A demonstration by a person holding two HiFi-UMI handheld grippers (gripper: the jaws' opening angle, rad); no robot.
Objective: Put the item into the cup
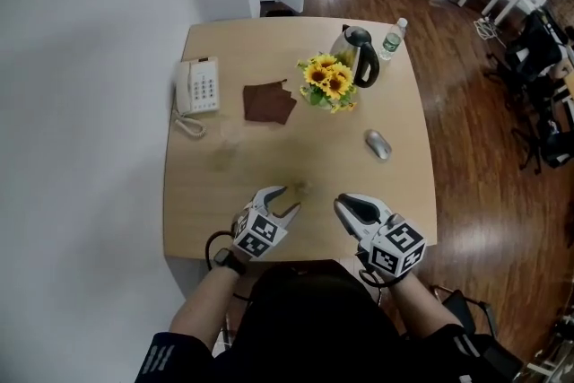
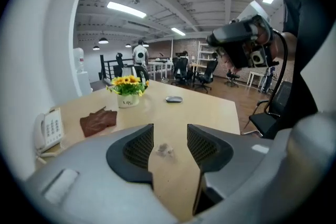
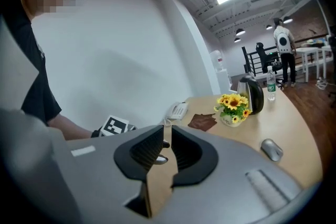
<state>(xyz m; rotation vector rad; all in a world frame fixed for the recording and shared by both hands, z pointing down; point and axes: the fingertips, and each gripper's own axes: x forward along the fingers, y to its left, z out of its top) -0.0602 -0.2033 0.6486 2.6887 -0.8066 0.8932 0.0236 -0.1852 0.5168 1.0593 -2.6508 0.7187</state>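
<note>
A small crumpled greyish item (image 1: 301,187) lies on the light wooden table (image 1: 206,193) near its front edge. My left gripper (image 1: 289,198) hovers just left of it, open. In the left gripper view the item (image 2: 166,149) shows on the table between and just beyond the two spread jaws of that gripper (image 2: 170,136), untouched. My right gripper (image 1: 341,204) hangs to the right of the item, jaws nearly together and empty; its own view (image 3: 167,136) shows only a thin gap. A small white pot of sunflowers (image 1: 326,85) stands mid-table.
A white desk phone (image 1: 198,87) sits at the far left, a brown cloth (image 1: 268,102) beside it. A kettle (image 1: 358,54) and a water bottle (image 1: 392,39) stand at the back right. A grey mouse (image 1: 378,143) lies right of centre. Office chairs and a person stand beyond.
</note>
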